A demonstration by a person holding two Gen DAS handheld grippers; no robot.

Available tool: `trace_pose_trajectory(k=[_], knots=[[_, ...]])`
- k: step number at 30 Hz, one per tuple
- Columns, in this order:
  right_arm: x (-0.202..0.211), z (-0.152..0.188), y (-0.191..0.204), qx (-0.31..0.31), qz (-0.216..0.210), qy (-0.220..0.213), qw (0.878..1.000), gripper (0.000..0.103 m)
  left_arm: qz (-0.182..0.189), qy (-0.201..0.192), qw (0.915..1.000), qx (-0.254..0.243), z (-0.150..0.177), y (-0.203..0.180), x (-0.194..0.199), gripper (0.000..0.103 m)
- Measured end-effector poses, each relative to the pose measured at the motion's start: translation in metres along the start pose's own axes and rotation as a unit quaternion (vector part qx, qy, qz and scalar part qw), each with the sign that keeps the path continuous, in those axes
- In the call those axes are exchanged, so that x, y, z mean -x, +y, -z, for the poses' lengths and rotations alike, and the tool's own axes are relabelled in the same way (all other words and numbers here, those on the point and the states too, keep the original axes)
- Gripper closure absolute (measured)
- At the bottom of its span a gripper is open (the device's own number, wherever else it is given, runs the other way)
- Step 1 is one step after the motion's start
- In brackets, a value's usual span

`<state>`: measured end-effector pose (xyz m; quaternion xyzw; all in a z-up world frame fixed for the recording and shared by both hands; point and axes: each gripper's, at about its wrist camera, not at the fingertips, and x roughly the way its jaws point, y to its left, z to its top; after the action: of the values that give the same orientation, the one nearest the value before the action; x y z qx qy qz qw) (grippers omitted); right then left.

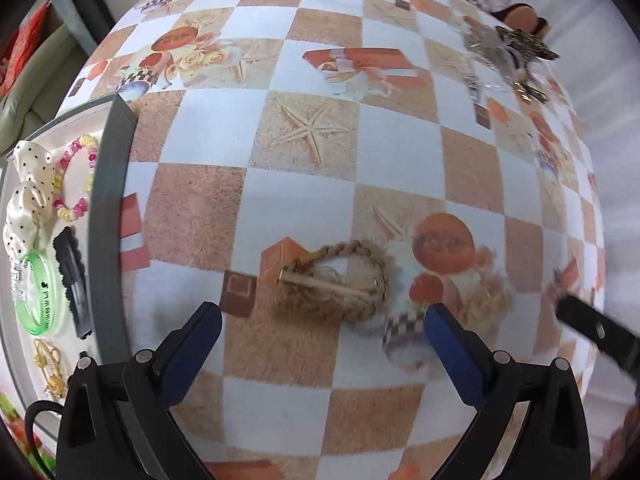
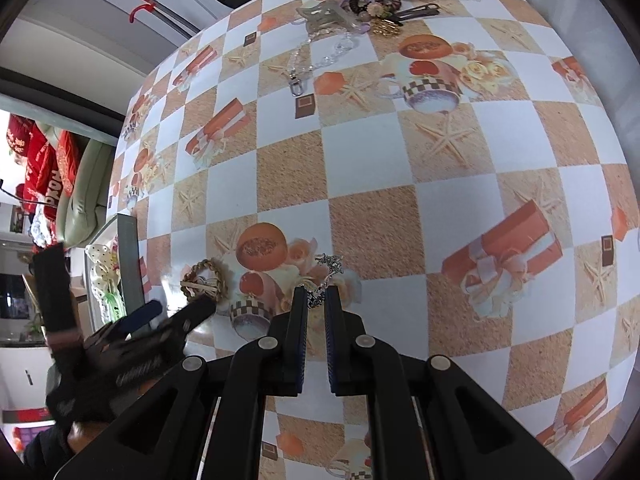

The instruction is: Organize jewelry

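Observation:
A braided tan rope bracelet (image 1: 334, 278) with a wooden bar lies on the checkered tablecloth, just beyond my open left gripper (image 1: 322, 316); it also shows in the right wrist view (image 2: 204, 280). My right gripper (image 2: 316, 294) is nearly closed on a thin silver chain (image 2: 326, 270), which trails out from between its fingertips onto the cloth. A grey-rimmed white tray (image 1: 110, 208) at the left holds a polka-dot scrunchie (image 1: 28, 184), a beaded bracelet (image 1: 78, 176), a green bangle (image 1: 38, 296), a black clip (image 1: 72, 280) and a gold piece (image 1: 50, 364).
A pile of loose jewelry and hair accessories (image 2: 372, 0) lies at the far side of the table, with a clear link chain (image 2: 316, 60) beside it. The left gripper (image 2: 160, 320) shows at the left of the right wrist view. A sofa with red items (image 2: 44, 168) stands beyond the table edge.

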<state>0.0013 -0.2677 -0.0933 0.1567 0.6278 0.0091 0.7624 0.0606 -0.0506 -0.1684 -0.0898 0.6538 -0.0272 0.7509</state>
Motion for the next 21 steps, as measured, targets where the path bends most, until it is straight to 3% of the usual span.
trace_pose_trajectory(k=[2, 4, 5, 8, 9, 10, 12, 15, 16, 17, 21], knots=[[0.001, 0.002, -0.003, -0.001, 0.002, 0.001, 1.000, 0.094, -0.006, 0.003, 1.0000, 0.005, -0.004, -0.004, -0.010, 0.001], [0.002, 0.004, -0.006, -0.003, 0.004, 0.002, 1.000, 0.094, -0.021, 0.007, 0.9997, 0.004, -0.007, -0.011, -0.019, 0.014], [0.002, 0.005, -0.008, -0.005, 0.006, 0.003, 1.000, 0.094, -0.034, 0.008, 0.9994, 0.000, -0.008, -0.015, -0.022, 0.015], [0.004, 0.008, -0.013, -0.010, 0.007, 0.003, 1.000, 0.094, -0.048, -0.010, 0.9986, -0.020, -0.009, -0.027, -0.022, 0.045], [0.005, 0.009, -0.013, -0.010, 0.008, 0.002, 1.000, 0.094, -0.047, -0.012, 0.9985, -0.025, -0.010, -0.029, -0.021, 0.045], [0.006, 0.010, -0.014, -0.011, 0.008, 0.002, 1.000, 0.094, -0.039, -0.011, 0.9988, -0.029, -0.011, -0.030, -0.021, 0.052], [0.007, 0.011, -0.015, -0.013, 0.009, 0.002, 1.000, 0.094, -0.016, -0.021, 0.9991, -0.033, -0.013, -0.028, -0.017, 0.079], [0.008, 0.014, -0.014, -0.015, 0.008, 0.001, 1.000, 0.094, 0.009, -0.016, 0.9992, -0.034, -0.017, -0.023, -0.012, 0.087], [0.009, 0.014, -0.013, -0.015, 0.007, 0.001, 1.000, 0.094, 0.018, -0.015, 0.9990, -0.037, -0.019, -0.023, -0.008, 0.097], [0.010, 0.015, -0.012, -0.015, 0.007, 0.000, 1.000, 0.094, 0.027, -0.014, 0.9987, -0.040, -0.019, -0.021, -0.004, 0.100], [0.013, 0.018, -0.007, -0.013, 0.003, -0.002, 1.000, 0.094, 0.045, -0.022, 0.9973, -0.054, -0.018, -0.025, 0.018, 0.100]])
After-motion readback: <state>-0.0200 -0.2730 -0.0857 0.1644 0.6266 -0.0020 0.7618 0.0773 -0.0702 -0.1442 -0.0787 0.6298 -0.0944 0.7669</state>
